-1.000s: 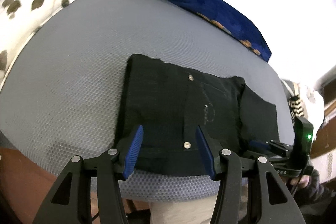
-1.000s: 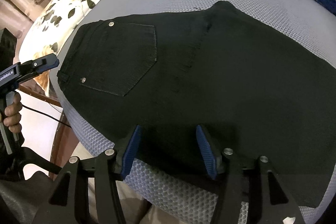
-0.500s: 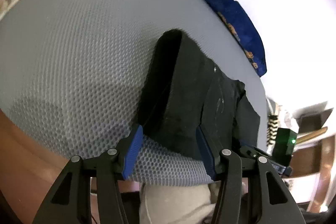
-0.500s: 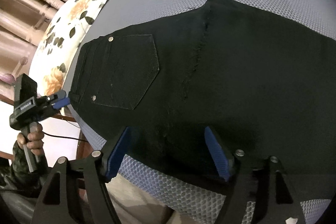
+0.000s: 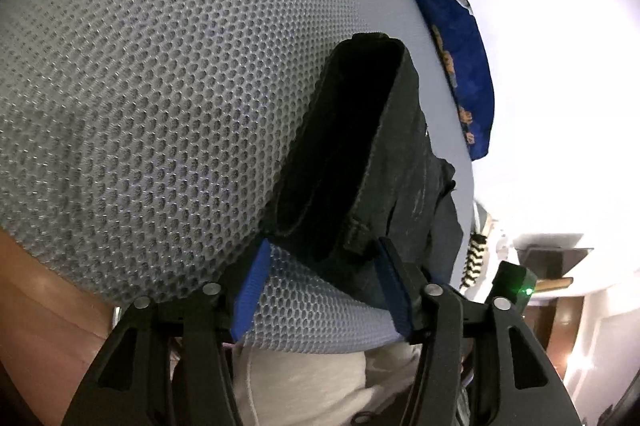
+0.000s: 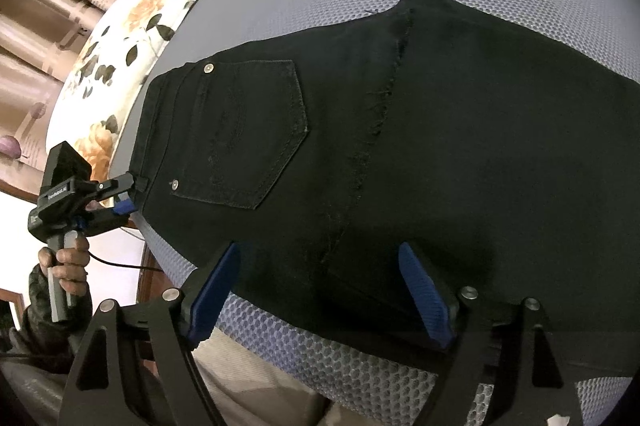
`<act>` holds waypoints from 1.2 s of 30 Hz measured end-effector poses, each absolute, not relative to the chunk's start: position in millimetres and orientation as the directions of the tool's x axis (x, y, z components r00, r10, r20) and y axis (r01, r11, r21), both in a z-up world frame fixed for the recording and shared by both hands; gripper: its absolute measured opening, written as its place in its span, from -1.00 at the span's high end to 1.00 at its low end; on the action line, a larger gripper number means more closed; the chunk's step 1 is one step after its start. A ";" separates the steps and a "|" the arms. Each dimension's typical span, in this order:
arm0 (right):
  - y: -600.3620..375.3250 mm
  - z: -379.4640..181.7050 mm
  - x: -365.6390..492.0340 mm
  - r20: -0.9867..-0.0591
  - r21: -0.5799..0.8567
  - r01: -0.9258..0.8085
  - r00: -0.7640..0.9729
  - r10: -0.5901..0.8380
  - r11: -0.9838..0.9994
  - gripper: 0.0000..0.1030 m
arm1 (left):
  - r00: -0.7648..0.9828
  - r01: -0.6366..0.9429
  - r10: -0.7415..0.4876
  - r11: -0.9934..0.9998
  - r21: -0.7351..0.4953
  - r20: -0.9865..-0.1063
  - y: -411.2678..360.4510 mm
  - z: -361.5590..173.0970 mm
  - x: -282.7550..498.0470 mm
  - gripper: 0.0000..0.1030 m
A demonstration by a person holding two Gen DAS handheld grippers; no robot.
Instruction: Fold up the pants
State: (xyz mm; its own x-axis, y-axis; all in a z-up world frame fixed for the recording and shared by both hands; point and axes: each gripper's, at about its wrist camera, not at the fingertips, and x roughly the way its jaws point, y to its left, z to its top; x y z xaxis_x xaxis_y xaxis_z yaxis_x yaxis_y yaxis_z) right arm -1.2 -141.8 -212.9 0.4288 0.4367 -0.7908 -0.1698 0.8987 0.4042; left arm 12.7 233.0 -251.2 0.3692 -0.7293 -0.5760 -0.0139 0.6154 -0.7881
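Black pants (image 6: 400,130) flat on grey mesh mattress (image 5: 160,86), waistband toward flowered pillow (image 6: 116,66), lower edge along mattress near rim. Left gripper (image 5: 320,278) at waistband corner, fingers spread, cloth between them, not clamped. Right gripper (image 6: 320,290) wide open at near edge, holding nothing. Bare mesh left of waistband; blue cloth (image 5: 456,26) at far edge
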 end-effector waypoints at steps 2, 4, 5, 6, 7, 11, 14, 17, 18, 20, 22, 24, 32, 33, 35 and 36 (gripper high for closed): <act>-141.7 -213.1 -1.2 -0.789 0.407 -0.165 0.432 0.436 0.899 -0.58 | 0.373 -0.008 -0.743 0.597 -0.802 -0.556 232.2 -252.3 14.8 -0.15; -141.0 -213.8 -1.7 -0.787 0.408 -0.163 0.436 0.437 0.898 -0.61 | 0.375 -0.006 -0.753 0.582 -0.813 -0.541 231.6 -253.1 19.0 -0.16; -140.6 -213.8 -2.0 -0.787 0.407 -0.162 0.438 0.435 0.899 -0.62 | 0.376 -0.005 -0.756 0.577 -0.817 -0.536 231.1 -253.3 21.4 -0.16; -139.8 -213.8 -2.2 -0.788 0.403 -0.161 0.439 0.431 0.901 -0.62 | 0.376 0.000 -0.756 0.578 -0.816 -0.536 230.4 -251.9 24.6 -0.17; -139.6 -213.8 -2.2 -0.789 0.401 -0.161 0.439 0.430 0.902 -0.62 | 0.378 0.010 -0.753 0.585 -0.811 -0.539 228.1 -250.2 27.7 -0.17; -139.4 -213.5 -2.3 -0.791 0.398 -0.158 0.440 0.426 0.903 -0.62 | 0.402 0.059 -0.749 0.596 -0.801 -0.527 225.0 -246.0 40.0 -0.17; -138.8 -213.5 -2.5 -0.791 0.396 -0.154 0.442 0.422 0.905 -0.62 | 0.391 0.133 -0.743 0.630 -0.765 -0.543 215.7 -240.6 47.3 -0.17; -138.3 -213.3 -2.7 -0.792 0.396 -0.151 0.444 0.420 0.906 -0.63 | 0.367 0.208 -0.749 0.644 -0.736 -0.551 209.7 -237.7 50.0 -0.20; -138.4 -213.2 -2.5 -0.790 0.398 -0.153 0.444 0.422 0.905 -0.64 | 0.354 0.227 -0.761 0.634 -0.739 -0.544 208.3 -237.7 50.6 -0.20; -137.9 -213.2 -2.2 -0.791 0.397 -0.153 0.444 0.422 0.905 -0.65 | 0.310 0.243 -0.787 0.609 -0.755 -0.534 206.7 -239.7 52.8 -0.20; -137.9 -213.2 -2.0 -0.790 0.398 -0.155 0.444 0.423 0.904 -0.69 | 0.295 0.253 -0.801 0.591 -0.766 -0.521 205.2 -241.6 56.1 -0.20; -136.5 -213.7 -1.4 -0.790 0.394 -0.160 0.444 0.423 0.905 -0.73 | 0.285 0.255 -0.817 0.569 -0.782 -0.502 202.9 -243.2 62.5 -0.20; -135.9 -214.0 -0.5 -0.782 0.403 -0.162 0.451 0.431 0.901 -0.79 | 0.311 0.268 -0.771 0.632 -0.727 -0.556 181.0 -235.5 79.4 0.02; -136.6 -214.0 -0.8 -0.779 0.408 -0.161 0.451 0.435 0.899 -0.79 | 0.325 0.257 -0.751 0.656 -0.710 -0.575 181.1 -235.5 78.1 0.22; -138.7 -213.9 -0.7 -0.774 0.418 -0.162 0.451 0.444 0.894 -0.79 | 0.335 0.241 -0.743 0.662 -0.709 -0.579 184.7 -235.7 75.7 0.47; -140.1 -213.5 -0.6 -0.771 0.424 -0.163 0.451 0.449 0.891 -0.79 | 0.341 0.230 -0.743 0.660 -0.715 -0.576 186.9 -234.6 73.9 0.51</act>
